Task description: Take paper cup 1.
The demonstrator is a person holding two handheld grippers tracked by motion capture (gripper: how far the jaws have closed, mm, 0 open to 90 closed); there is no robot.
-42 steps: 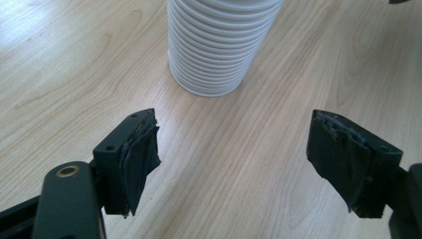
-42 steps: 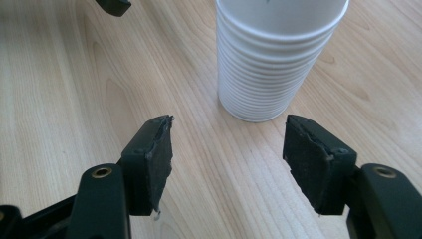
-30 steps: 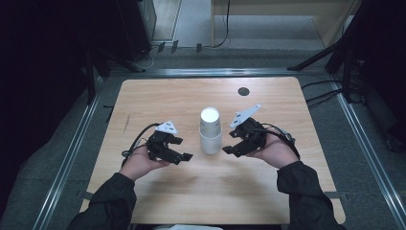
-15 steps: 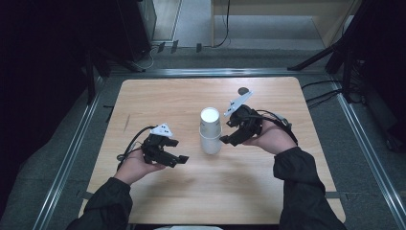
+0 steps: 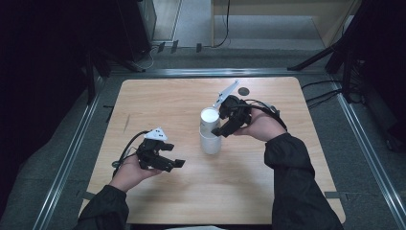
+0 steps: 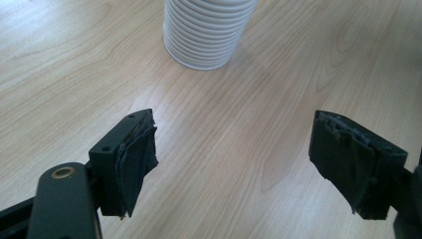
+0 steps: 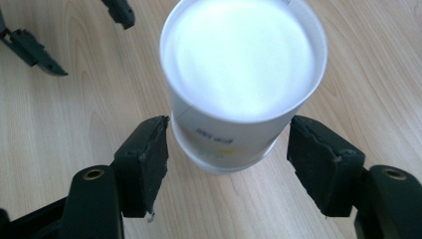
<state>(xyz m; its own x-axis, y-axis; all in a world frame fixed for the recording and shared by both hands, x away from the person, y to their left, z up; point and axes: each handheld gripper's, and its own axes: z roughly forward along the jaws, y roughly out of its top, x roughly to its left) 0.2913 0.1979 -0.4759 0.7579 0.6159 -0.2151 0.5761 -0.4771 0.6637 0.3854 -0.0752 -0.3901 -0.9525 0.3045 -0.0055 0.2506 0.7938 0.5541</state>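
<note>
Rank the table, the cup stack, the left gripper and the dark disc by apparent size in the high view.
1. Table
2. and 3. Cup stack and left gripper: too alike to rank, and the stack stands nearer the camera.
4. Dark disc

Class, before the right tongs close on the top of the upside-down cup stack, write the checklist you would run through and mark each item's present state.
1. Cup stack stands upright on the table: ok.
2. Top cup sits between the right tongs jaws: ok.
3. Right tongs pads pressing on the cup: not ok; the jaws have just been opening, with gaps on both sides.
4. Left tongs open, nothing between the jaws: ok.
5. Left tongs apart from the stack base: ok.
6. Top cup loose from the cups below: cannot tell.
</note>
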